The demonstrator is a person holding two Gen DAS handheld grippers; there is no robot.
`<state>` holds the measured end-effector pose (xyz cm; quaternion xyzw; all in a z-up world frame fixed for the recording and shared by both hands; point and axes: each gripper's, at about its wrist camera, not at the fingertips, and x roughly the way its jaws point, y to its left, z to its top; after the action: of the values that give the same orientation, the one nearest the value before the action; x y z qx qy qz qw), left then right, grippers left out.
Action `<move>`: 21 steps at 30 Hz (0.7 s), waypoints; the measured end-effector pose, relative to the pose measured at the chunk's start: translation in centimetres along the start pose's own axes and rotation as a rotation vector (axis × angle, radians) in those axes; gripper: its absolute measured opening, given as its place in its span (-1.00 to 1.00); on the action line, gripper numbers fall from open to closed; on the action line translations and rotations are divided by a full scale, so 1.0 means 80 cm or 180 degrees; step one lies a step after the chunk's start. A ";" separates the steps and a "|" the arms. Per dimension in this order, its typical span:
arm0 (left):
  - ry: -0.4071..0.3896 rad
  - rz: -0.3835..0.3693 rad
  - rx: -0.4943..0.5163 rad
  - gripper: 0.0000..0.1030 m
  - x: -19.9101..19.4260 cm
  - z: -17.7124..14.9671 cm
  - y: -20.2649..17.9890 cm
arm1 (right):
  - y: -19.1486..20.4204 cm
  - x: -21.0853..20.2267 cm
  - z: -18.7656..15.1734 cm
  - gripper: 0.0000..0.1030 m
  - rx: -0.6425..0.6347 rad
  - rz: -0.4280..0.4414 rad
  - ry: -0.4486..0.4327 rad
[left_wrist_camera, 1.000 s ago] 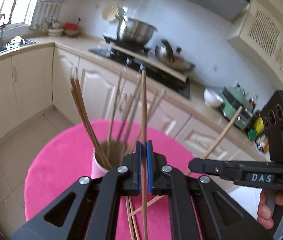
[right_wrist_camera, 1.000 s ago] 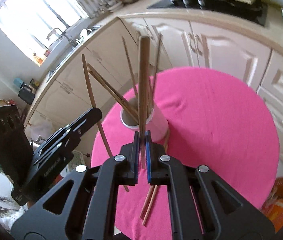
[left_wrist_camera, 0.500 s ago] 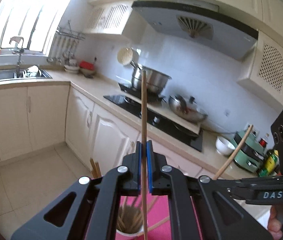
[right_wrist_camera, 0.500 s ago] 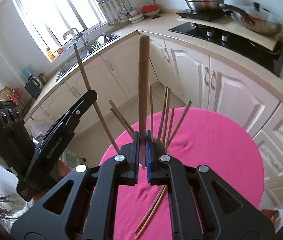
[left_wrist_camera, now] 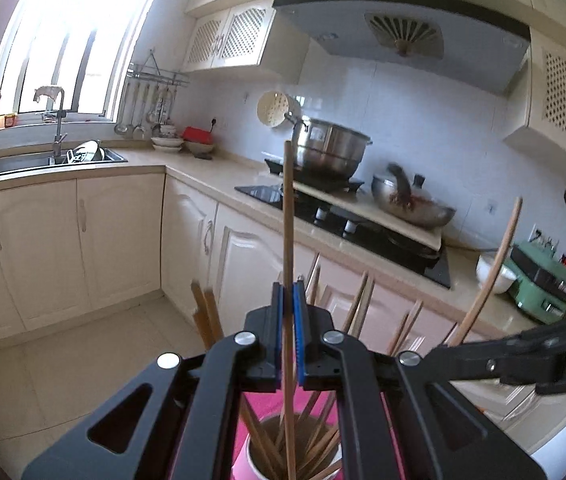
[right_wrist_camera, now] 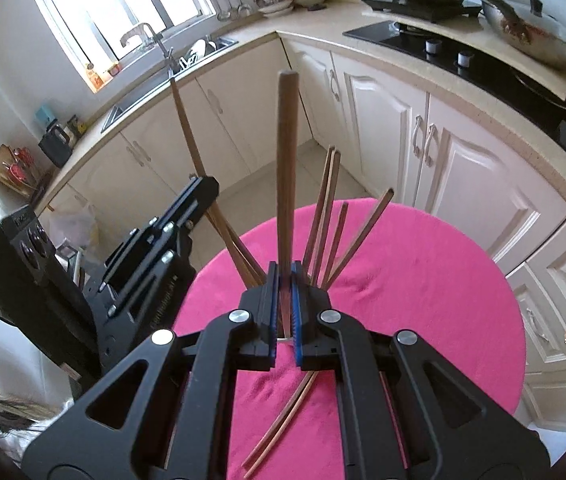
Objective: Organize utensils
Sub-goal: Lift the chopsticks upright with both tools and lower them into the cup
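Observation:
My left gripper is shut on a pale wooden chopstick that stands upright, its lower end reaching down into the white cup of several chopsticks below the jaws. My right gripper is shut on a darker brown chopstick, also upright, just in front of the fanned chopsticks in the cup; the cup itself is hidden behind its fingers. Two loose chopsticks lie on the round pink table. Each gripper shows in the other's view: left gripper, right gripper.
Cream kitchen cabinets ring the table on two sides. The hob with a steel pot and a wok is behind, and a sink sits under the window. A person's hand holds the left gripper at the table's left edge.
The left view has swung up from the table to the kitchen wall, and the cup now sits right under its jaws. The right gripper has risen and rolled a little; both still grip their chopsticks.

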<state>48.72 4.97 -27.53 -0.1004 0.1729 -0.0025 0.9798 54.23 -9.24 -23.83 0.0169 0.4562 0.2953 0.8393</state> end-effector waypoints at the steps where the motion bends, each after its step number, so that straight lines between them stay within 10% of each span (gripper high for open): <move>1: 0.0019 0.0020 0.0012 -0.90 0.001 -0.005 0.001 | 0.000 0.003 -0.001 -0.89 -0.0003 -0.0009 0.0016; 18: 0.0654 -0.0002 0.0062 -0.86 0.006 -0.056 0.010 | 0.009 0.051 -0.029 -0.88 0.0048 -0.0114 0.0209; 21: 0.0675 0.0030 0.0084 -0.60 -0.001 -0.055 0.012 | 0.012 0.054 -0.030 -0.88 0.0063 -0.0119 0.0207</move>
<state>47.14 5.02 -31.74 -0.0859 0.2760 -0.0107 0.9573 53.71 -6.80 -28.19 0.0071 0.4863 0.2754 0.8292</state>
